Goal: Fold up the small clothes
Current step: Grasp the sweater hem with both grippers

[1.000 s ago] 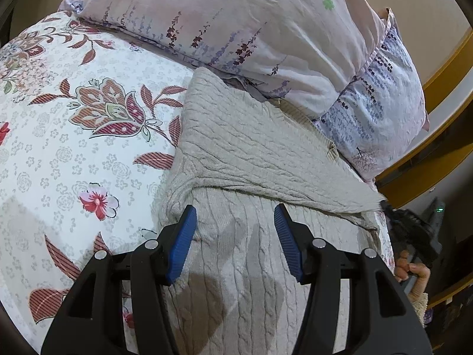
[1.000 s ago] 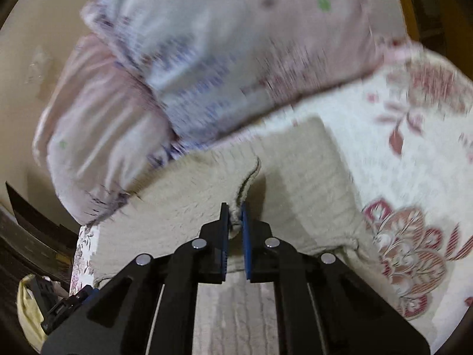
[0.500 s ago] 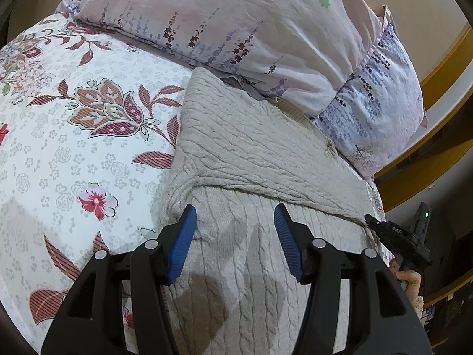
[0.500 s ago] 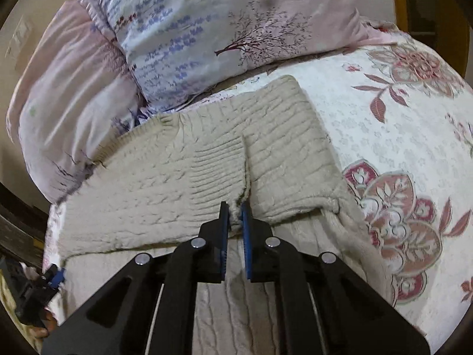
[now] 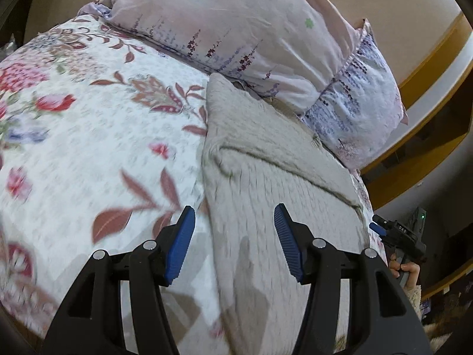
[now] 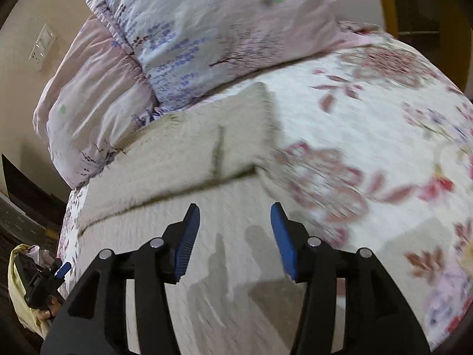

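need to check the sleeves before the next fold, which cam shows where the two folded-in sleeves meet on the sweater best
The right wrist view: the folded sleeves lie across the sweater, and the dark seam where they meet shows, though blurred. The left wrist view shows the sleeves only obliquely; their lower edge shows, not the meeting line.

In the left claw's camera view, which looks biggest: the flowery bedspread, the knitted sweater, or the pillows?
1. Flowery bedspread, though it lies nearest the camera.
2 and 3. Knitted sweater and pillows look about alike; too close to rank.

Motion blur smears the sweater's knit and the bedspread's flowers; frame edges crop both.
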Demonstrator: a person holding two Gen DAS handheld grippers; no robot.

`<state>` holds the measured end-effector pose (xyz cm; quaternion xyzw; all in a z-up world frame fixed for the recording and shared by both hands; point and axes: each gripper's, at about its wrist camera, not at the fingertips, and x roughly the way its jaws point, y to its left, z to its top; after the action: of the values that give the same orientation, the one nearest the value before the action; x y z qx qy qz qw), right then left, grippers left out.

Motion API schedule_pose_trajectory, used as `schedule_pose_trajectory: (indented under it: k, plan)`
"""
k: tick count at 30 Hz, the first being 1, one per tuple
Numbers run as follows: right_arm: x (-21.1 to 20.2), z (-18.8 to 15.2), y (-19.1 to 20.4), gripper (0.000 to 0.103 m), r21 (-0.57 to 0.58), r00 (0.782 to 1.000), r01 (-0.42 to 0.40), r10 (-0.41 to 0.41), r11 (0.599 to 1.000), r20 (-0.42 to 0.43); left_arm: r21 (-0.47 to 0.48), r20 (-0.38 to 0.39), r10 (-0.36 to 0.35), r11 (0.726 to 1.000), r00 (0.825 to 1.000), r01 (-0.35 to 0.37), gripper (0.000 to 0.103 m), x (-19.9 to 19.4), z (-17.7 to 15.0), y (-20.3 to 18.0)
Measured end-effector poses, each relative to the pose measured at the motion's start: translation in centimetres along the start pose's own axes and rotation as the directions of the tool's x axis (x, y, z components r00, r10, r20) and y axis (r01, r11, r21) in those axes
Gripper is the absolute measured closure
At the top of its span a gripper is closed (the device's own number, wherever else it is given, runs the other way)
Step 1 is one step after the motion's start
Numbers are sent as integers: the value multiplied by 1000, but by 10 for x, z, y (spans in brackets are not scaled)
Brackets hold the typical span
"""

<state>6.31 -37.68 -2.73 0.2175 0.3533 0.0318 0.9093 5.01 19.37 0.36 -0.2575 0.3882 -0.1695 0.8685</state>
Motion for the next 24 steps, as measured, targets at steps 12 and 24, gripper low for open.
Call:
schedule_pose_trajectory:
  k: [12,24]
  plan:
    - [-30,-73,-44,62,92,982,-126,137,988,-128,-44,-91,-108,994,990,105,48,-19,-59,-5]
    - [-43,-120,-20,83,22,926,-316,313,949,-209,-81,-173,-266,963,948,256,61,-19,-99,-24]
